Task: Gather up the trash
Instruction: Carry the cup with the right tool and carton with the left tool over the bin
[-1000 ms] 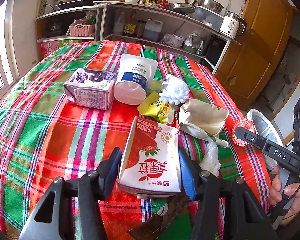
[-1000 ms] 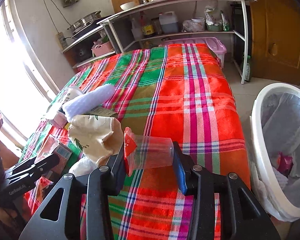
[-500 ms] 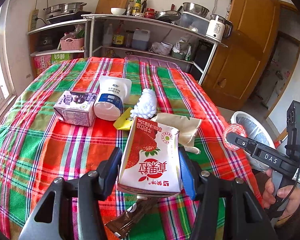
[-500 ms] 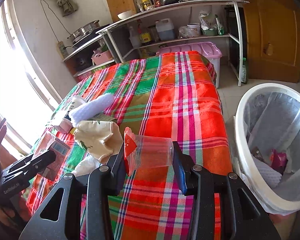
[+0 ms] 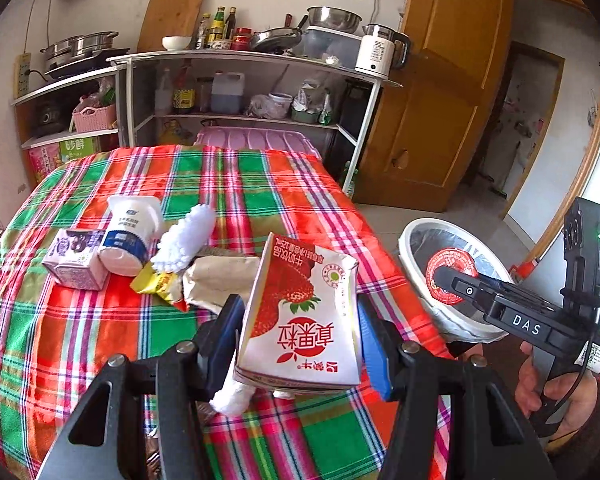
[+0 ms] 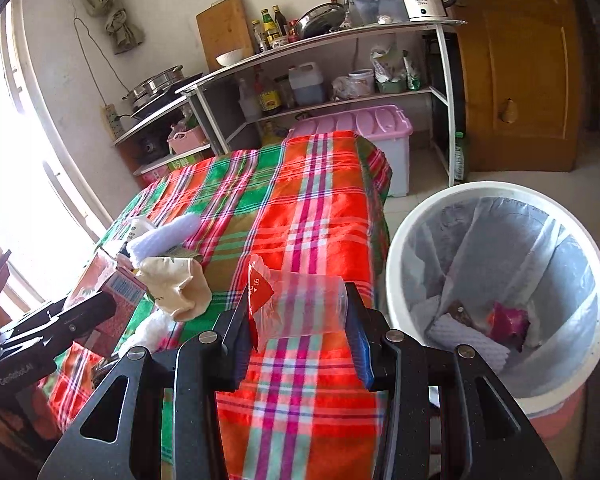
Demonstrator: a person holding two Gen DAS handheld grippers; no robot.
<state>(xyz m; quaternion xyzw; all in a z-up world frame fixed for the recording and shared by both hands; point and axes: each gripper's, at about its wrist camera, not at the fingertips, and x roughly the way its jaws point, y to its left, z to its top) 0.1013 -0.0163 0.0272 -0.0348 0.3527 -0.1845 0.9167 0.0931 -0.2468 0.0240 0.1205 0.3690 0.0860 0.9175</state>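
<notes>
My left gripper [image 5: 298, 338] is shut on a red-and-white strawberry milk carton [image 5: 300, 316], held above the plaid table. My right gripper [image 6: 298, 320] is shut on a clear plastic cup with a red seal [image 6: 300, 306], near the table's right edge, left of the white trash bin [image 6: 404, 248]. In the left wrist view the right gripper [image 5: 452, 280] holds the cup's red lid in front of the bin [image 5: 410, 240]. On the table lie a purple milk carton [image 5: 74, 260], a white pouch [image 5: 126, 236], a white foam piece [image 5: 186, 240], a yellow wrapper [image 5: 156, 282] and a beige bag [image 5: 216, 278].
The bin is lined with a grey bag and holds some trash [image 6: 504, 320]. A shelf unit [image 5: 236, 88] with pots, bottles and a kettle stands behind the table. A lilac storage box [image 6: 360, 128] sits on the floor. A wooden door [image 5: 440, 100] is at the right.
Both grippers have risen and pulled back with their loads. The right gripper has swung towards the bin, which now fills more of its view.
</notes>
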